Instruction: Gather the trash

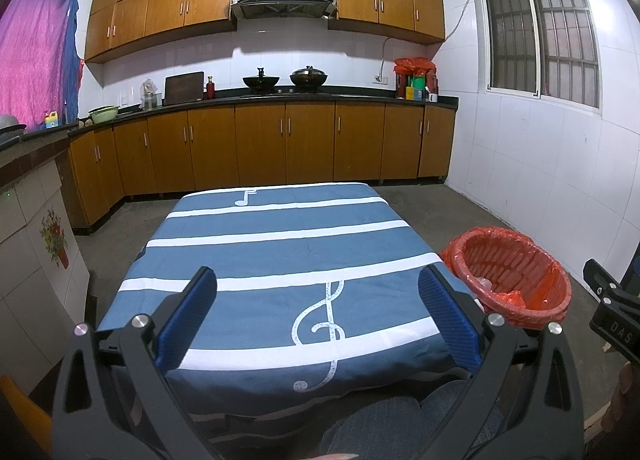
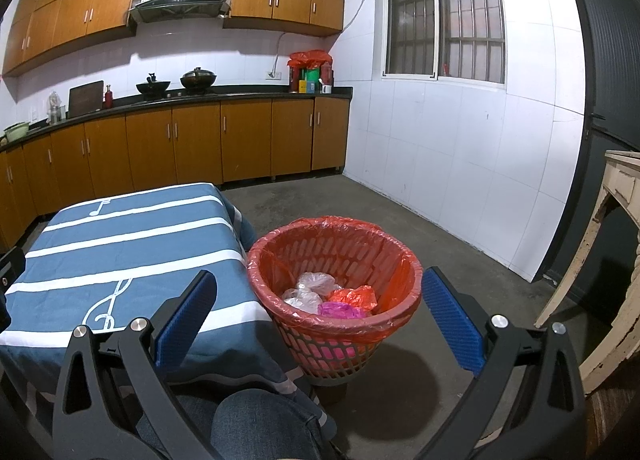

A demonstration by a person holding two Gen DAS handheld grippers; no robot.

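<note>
Bagged trash [image 2: 328, 294] inside red-lined basket [image 2: 404, 260]

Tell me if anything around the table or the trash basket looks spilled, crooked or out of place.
Nothing stands out. The trash basket stands upright beside the table, its red liner over the rim, and the crumpled bags sit inside it. Both claws, left and right, are open and empty.

one basket [image 2: 336, 344], four bags [image 2: 316, 282] inside, one table [image 1: 276, 260], two woks [image 1: 261, 81].

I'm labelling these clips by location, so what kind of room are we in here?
Most likely a home kitchen: wooden cabinets line the wall, two woks sit on the stove under a range hood, and a lined trash basket holding bagged trash stands beside a cloth-covered table.
</note>
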